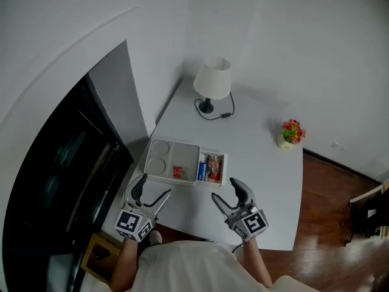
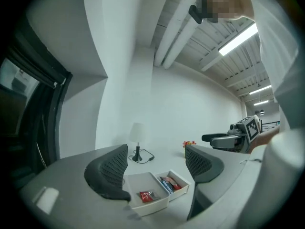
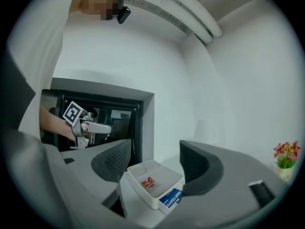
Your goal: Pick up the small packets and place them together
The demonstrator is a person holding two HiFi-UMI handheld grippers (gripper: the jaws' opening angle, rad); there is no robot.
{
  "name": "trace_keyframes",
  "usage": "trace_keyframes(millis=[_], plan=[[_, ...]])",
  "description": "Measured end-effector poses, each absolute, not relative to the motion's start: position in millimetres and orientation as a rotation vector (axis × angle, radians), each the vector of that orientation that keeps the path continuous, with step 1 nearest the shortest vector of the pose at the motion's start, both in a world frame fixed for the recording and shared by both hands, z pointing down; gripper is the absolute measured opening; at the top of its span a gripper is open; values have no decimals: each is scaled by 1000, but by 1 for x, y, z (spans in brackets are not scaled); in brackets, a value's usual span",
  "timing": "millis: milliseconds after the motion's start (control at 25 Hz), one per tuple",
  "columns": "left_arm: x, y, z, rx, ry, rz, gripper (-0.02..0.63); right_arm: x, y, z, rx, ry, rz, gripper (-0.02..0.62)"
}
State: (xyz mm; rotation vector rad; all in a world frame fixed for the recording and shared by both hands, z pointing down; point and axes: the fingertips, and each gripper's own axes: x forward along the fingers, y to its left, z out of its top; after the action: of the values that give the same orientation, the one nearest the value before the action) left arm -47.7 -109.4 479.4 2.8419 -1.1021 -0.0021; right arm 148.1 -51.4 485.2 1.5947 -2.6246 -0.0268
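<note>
One red packet (image 1: 177, 171) lies alone in the tray's (image 1: 159, 143) wide compartment and the other packets (image 1: 210, 168) sit together in the narrow one beside it, so joining them seems left, while the left tongs (image 1: 155, 187) and right tongs (image 1: 225, 189) hover apart and empty over the worktop (image 1: 261, 163).

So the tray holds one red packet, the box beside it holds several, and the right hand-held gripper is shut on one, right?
Not quite: the right hand-held gripper is open and empty, as the right gripper view shows. The tray does hold one red packet, and the box beside it holds several.
</note>
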Motion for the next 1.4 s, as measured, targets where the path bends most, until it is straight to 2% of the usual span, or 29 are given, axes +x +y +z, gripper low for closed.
trace_keyframes(millis=[160, 400, 640, 880, 1120, 1200, 1280, 1400], plan=[[-48, -116, 475, 2837, -1144, -37, 387, 162, -70, 502, 1445, -2545, -13, 311], [-51, -119, 488, 2798, -1150, 6, 388, 186, -110, 597, 870, -2210, 26, 311], [-49, -120, 490, 2761, -1134, 5, 388, 198, -158, 679, 564, -1949, 66, 311], [-49, -117, 498, 2744, -1145, 40, 388, 202, -172, 751, 414, -1760, 122, 313], [-61, -119, 508, 2699, -1174, 58, 388, 206, -178, 781, 325, -1622, 106, 313], [-65, -121, 509, 2690, -1184, 59, 388, 206, -181, 784, 341, -1620, 105, 285], [-69, -124, 510, 2681, -1194, 48, 388, 205, -183, 784, 342, -1616, 85, 285], [-72, -128, 507, 2686, -1202, 39, 388, 208, -186, 778, 358, -1618, 39, 149]])
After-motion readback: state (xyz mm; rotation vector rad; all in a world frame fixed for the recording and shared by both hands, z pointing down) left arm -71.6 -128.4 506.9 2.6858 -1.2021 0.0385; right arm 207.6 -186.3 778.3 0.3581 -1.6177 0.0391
